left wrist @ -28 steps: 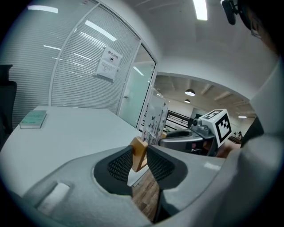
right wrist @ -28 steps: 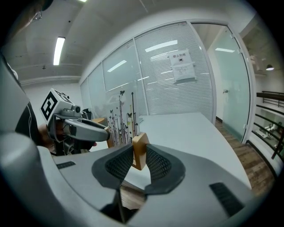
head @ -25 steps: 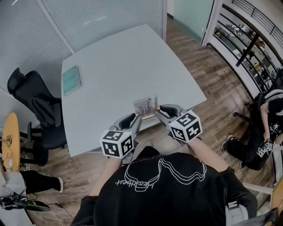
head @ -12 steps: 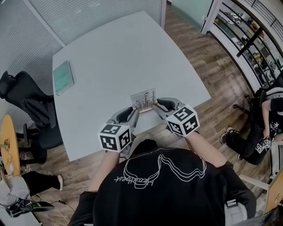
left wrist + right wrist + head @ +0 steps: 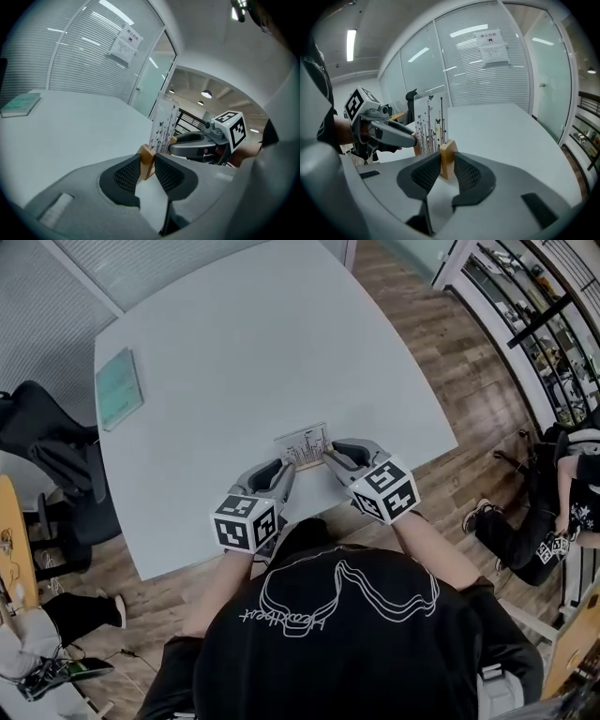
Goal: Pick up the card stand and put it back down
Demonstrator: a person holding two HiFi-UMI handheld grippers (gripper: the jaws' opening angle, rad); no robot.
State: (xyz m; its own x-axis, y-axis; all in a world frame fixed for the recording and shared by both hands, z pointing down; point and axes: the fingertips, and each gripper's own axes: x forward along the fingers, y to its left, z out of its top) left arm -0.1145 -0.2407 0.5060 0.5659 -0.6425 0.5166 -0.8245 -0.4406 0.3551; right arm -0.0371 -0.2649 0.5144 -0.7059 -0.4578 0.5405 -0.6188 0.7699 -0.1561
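As I look down in the head view, the card stand (image 5: 305,446) is between my two grippers near the front edge of the table (image 5: 234,343) — my left gripper (image 5: 285,469) at one end, my right gripper (image 5: 329,457) at the other. Whether its foot touches the tabletop, I can't tell from here.

In the left gripper view my fingers (image 5: 127,172) are clamped on the end of the wooden base (image 5: 146,161), with the printed card (image 5: 163,125) standing upright beyond.

The right gripper view shows the same: both pads (image 5: 466,172) pinch the base's other end.

I judge this to be the set-down — so I should keep both ends level, lower evenly, and let go only once the base lies flat, both sides together.
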